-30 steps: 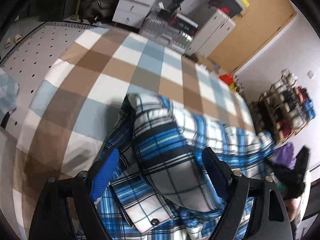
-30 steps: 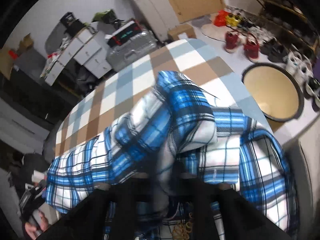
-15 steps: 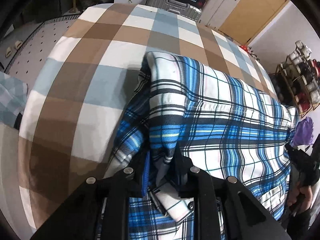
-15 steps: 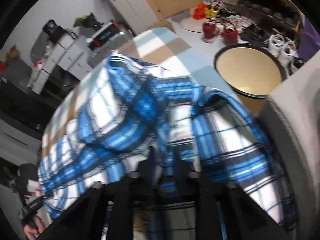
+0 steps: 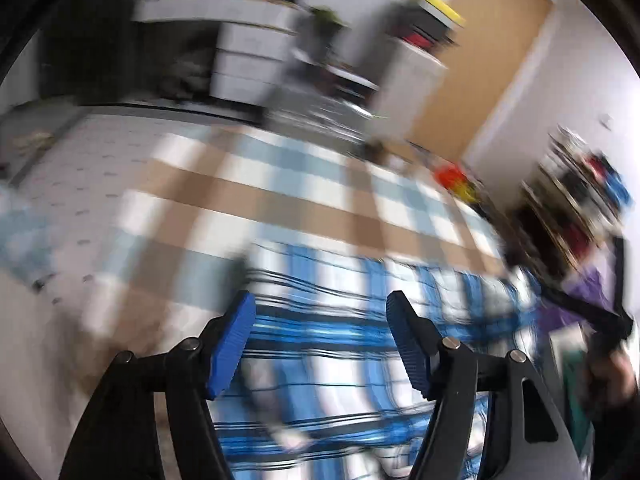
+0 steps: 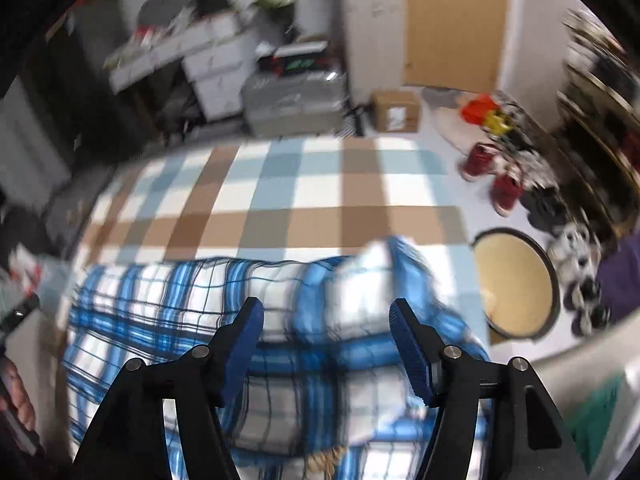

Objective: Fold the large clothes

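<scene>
One plaid shirt (image 6: 248,312), two claws (image 5: 321,312) (image 6: 326,318)

- We've got heavy motion smear across both views; the plaid shirt (image 5: 360,340) streaks sideways and the checked cloth (image 6: 304,200) runs soft.
- Only the gripper fingers (image 5: 232,344) stay crisp.
- Even daylight here, soft, no hard shadows, no glare.
- Fisheye bends the room, and black corners ring each picture.
- Far shelves (image 5: 576,184) dissolve into blur.
</scene>
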Demonstrator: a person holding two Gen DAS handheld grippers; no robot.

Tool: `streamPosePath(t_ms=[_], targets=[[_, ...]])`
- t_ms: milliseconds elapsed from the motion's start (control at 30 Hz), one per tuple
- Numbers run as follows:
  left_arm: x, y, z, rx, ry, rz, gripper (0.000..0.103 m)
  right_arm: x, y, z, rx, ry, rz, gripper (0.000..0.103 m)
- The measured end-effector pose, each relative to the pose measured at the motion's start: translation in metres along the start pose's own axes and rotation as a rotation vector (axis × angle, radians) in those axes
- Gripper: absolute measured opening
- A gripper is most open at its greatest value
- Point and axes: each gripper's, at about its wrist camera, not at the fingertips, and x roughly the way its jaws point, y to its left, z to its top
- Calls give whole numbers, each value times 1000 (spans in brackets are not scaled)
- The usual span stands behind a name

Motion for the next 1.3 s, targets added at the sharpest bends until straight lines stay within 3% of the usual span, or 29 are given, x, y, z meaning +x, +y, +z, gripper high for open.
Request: streamPosePath(t_ms=[100,233,333,467,533,600,733,767,800,933,1100,1300], targets=[[39,-18,-16,136,82,100,63,44,9,1,-89,79,-77,61],[75,-6,-32,160,224,173,63,79,-16,-21,-73,153,-78,57],[79,-3,-32,167,223,159,63,82,-25,-35,-74,114,-33,57],[66,-5,-35,180,228,171,63,66,-20,-36,-86,83,-36,57],[55,0,-31,157,225,150,63,42,-18,-34,-93,9,-9,59],[43,5,-25,117,198,124,63,30,-21,-37,-99,-29,-41,64],[27,12,-14,31,171,72,63,73,-29,-62,-139,185,-97,66],[34,11,-12,31,199,64,63,67,-29,-64,-137,126,-96,67],[47,9,-11,50,261,41,63,69,-27,-64,-140,143,-103,67],[97,-1,-6,97,403,136,63,70,-21,-60,-128,148,-131,68],[121,-19,3,250,450,230,65,77,-13,-47,-157,146,-146,69],[153,-13,42,324,424,241,67,96,-15,-23,-118,125,-164,69]])
